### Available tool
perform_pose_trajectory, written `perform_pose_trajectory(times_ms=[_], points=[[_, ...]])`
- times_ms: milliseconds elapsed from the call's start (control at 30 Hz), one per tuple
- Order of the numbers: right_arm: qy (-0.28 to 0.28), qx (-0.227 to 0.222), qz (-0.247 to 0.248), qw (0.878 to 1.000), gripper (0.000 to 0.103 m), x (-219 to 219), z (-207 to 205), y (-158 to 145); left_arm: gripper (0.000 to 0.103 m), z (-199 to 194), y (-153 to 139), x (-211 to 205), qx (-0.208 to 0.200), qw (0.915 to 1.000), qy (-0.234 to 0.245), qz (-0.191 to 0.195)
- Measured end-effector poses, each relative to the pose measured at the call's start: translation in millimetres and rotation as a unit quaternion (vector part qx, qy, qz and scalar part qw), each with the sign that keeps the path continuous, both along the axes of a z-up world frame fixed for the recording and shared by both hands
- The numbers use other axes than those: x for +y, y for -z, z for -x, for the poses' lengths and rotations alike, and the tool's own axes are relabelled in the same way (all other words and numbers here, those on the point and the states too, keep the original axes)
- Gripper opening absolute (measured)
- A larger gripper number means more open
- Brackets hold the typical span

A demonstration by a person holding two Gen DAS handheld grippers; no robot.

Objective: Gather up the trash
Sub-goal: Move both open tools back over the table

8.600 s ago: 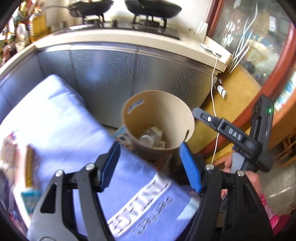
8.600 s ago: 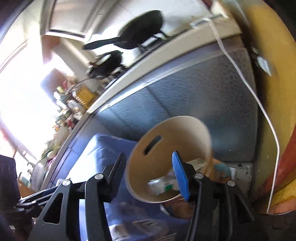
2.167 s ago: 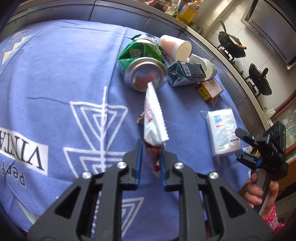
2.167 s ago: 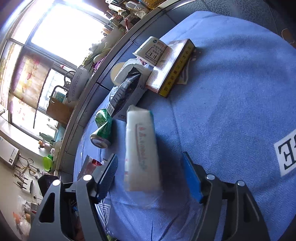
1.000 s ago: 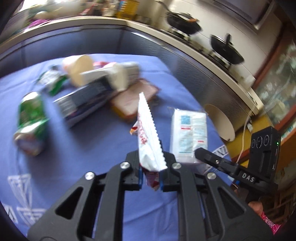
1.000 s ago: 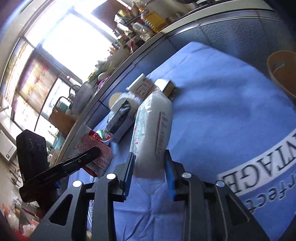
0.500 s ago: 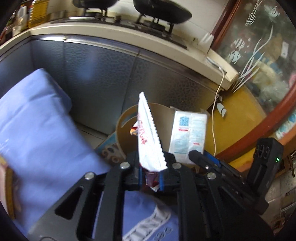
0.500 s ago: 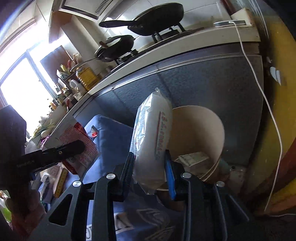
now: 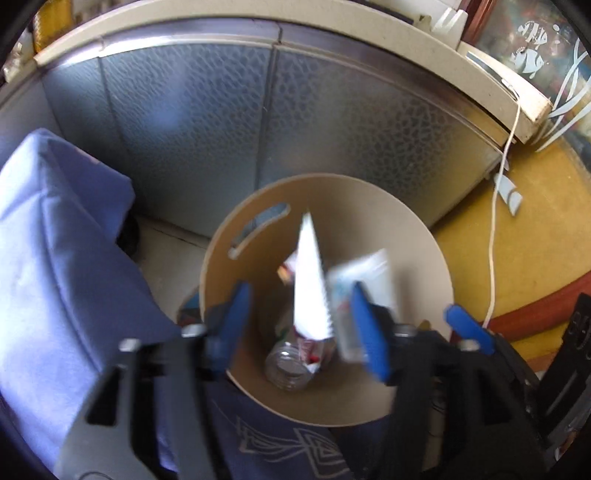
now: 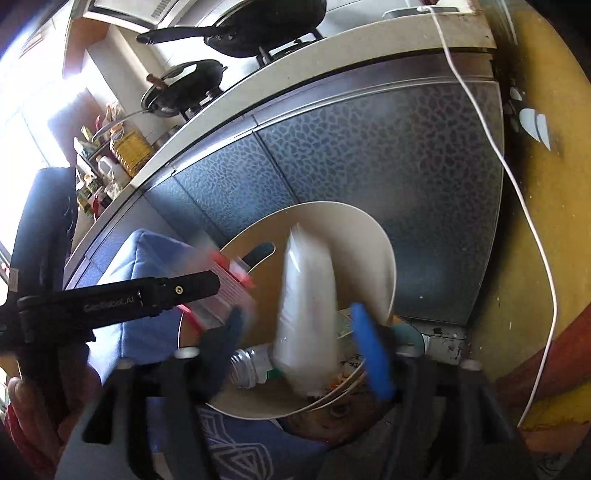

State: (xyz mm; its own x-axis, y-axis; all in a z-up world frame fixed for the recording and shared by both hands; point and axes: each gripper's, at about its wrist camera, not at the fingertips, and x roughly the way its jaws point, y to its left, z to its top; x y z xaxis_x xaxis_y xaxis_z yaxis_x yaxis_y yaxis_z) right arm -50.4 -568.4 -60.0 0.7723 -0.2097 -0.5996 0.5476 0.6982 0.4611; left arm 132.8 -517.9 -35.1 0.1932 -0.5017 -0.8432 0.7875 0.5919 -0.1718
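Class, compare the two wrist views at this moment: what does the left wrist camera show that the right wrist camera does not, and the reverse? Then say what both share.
Only the left wrist view: the fish-painted glass.

Only the right wrist view: two black pans on the stove, an oil bottle, and a hand.

Both: the tan bin, the white wrapper and tissue pack dropping between opening jaws, a clear bottle, the blue cloth and the white cable.

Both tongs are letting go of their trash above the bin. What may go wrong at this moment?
1. The white tissue pack drops from the opening right tongs near the bin rim on the holder's side; it might land outside.
2. The serrated wrapper, free between the opening left tongs, is light and may drift.
3. The two tongs hang close together over the bin and may bump.
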Motion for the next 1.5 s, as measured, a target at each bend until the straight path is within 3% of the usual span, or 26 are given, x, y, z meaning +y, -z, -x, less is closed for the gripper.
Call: perform_pose_trajectory(times_ms=[333,667,900,1100,1333,1500], points=[[0.024,-0.034,-0.02,0.999,0.07,13.5,28.0,-15.0,0.06,23.7,-25.1,33.1,-0.066,0.9978,-0.006,0.003],[-0.002,-0.053,-0.025,0.998,0.07,57.4,25.3,-46.0,0.06,47.7,-51.2,106.5,-0.099,0.9935,-0.051,0.024],[-0.057,-0.049,-0.029,0.997,0.07,106.8,2.5,-56.8,0.06,51.0,-58.2,186.8,-0.125,0.9855,-0.112,0.023],[-0.12,-0.036,-0.022,0.992,0.07,158.4,-27.9,-64.5,0.06,45.3,-56.8,269.4,-0.148,0.9722,-0.181,0.01],[-0.207,-0.01,-0.007,0.978,0.07,230.3,-59.8,-69.7,0.06,57.1,-45.7,380.9,-0.161,0.9569,-0.241,0.006],[-0.269,0.01,-0.003,0.963,0.07,284.6,-79.7,-64.8,0.063,72.5,-25.6,460.3,-0.144,0.9445,-0.295,-0.008]])
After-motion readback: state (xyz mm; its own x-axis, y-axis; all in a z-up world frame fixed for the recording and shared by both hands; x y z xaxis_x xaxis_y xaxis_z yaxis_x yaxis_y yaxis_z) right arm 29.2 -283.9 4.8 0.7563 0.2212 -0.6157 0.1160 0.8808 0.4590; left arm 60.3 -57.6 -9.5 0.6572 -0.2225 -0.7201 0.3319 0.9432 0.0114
